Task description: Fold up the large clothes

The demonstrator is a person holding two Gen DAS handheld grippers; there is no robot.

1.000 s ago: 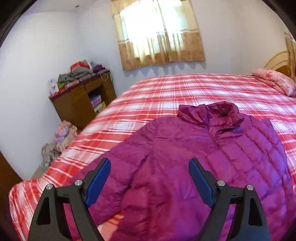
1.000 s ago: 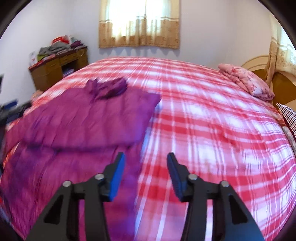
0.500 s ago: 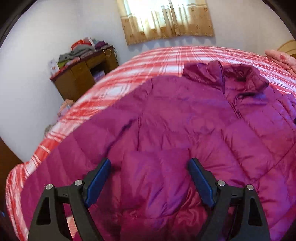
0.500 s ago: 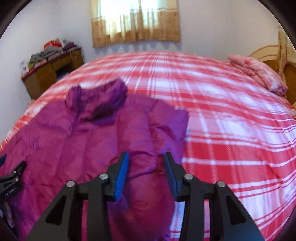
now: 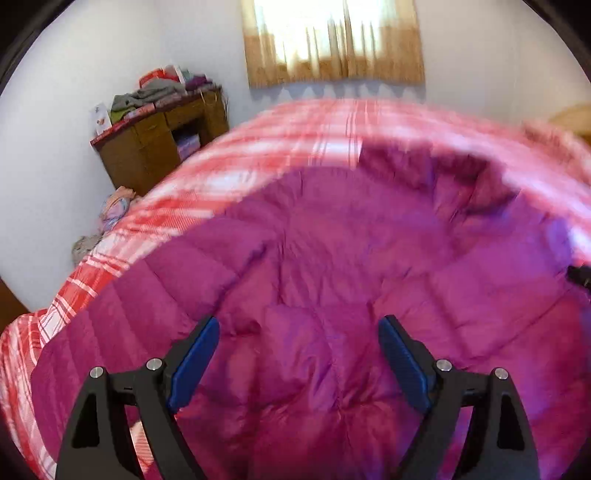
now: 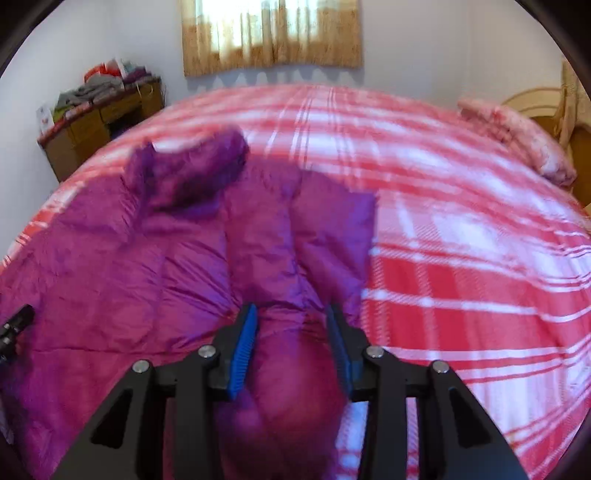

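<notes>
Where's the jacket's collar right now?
The collar of the magenta quilted puffer jacket lies at its far end on the red plaid bedspread, upper left in the right wrist view, toward the curtained window.

Magenta quilted puffer jacket (image 5: 332, 258) lies spread flat, collar away, slightly blurred.
</notes>
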